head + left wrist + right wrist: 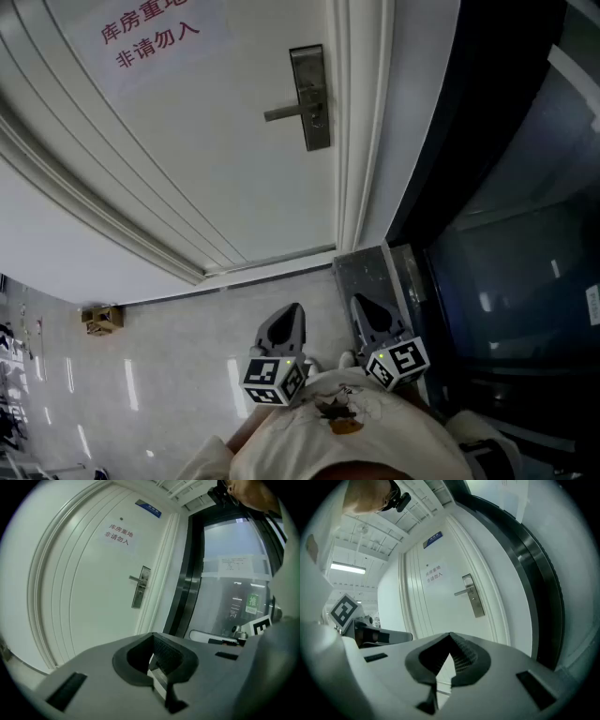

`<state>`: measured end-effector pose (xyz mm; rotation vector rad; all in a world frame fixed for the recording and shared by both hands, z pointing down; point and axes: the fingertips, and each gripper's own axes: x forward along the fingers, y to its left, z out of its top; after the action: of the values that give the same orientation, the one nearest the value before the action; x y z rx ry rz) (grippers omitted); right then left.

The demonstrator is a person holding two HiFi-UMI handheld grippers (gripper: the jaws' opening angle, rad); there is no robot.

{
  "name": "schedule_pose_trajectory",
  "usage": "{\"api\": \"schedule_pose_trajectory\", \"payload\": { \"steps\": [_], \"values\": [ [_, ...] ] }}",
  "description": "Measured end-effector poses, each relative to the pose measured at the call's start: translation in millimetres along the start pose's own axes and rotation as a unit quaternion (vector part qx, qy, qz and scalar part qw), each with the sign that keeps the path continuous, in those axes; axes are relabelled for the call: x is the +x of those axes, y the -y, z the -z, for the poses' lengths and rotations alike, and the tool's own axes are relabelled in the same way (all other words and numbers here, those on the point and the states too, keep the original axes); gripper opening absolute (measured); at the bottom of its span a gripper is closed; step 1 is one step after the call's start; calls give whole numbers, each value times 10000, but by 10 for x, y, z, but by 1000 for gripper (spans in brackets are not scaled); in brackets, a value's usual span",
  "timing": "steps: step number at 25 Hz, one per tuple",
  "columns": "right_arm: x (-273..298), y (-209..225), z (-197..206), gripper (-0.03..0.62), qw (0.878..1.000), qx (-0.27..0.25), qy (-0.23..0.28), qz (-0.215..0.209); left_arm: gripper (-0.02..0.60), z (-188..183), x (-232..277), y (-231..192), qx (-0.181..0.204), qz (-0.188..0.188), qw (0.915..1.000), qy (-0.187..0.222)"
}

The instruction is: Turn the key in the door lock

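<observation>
Glossy pale floor tiles (169, 375) meet a white wall (56, 246), a small cardboard box (101, 319) near its foot, dark glass panels (506, 253) to the right.

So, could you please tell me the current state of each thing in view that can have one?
Door: closed.
Lever handle: level, not pressed down.
Lock plate: too small to tell whether anything is in it.
Left gripper: shut, nothing between its jaws, away from the door.
Right gripper: shut, nothing between its jaws, away from the door.
</observation>
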<state>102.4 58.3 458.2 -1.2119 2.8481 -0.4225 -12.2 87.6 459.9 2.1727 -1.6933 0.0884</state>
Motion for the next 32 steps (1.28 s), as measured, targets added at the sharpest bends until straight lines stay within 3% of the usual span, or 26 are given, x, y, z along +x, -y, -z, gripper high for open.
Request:
{"api": "schedule_pose_trajectory", "payload": {
  "steps": [7, 13, 17, 20, 25, 28, 32],
  "values": [
    [-42, 291, -65, 6, 9999, 47, 57, 118, 6, -42, 249, 208, 79, 142, 9999, -56],
    [22, 521, 63, 7, 9999, 14, -101, -102, 6, 88, 478, 331, 76, 166, 9995, -242],
    [266, 566, 172, 8, 9994, -36, -304, -184, 6, 102, 580, 25, -195, -87, 9993, -306],
    [577, 618, 103, 8, 9990, -246, -319, -177, 6, 10, 788, -177, -307, -56, 9993, -206],
    [1311, 486, -35, 8, 9993, -347, -139, -55, 6, -375, 1021, -708, -138, 42, 9999, -26],
    [1795, 476, -310, 8, 9968, -804, 28, -7, 6, -721, 1177, -1028, 71, 25, 9995, 306],
    [2308, 506, -575, 9, 9891, -1437, 175, 285, 6, -923, 1306, -1506, -95, -20, 9993, 348]
  ]
}}
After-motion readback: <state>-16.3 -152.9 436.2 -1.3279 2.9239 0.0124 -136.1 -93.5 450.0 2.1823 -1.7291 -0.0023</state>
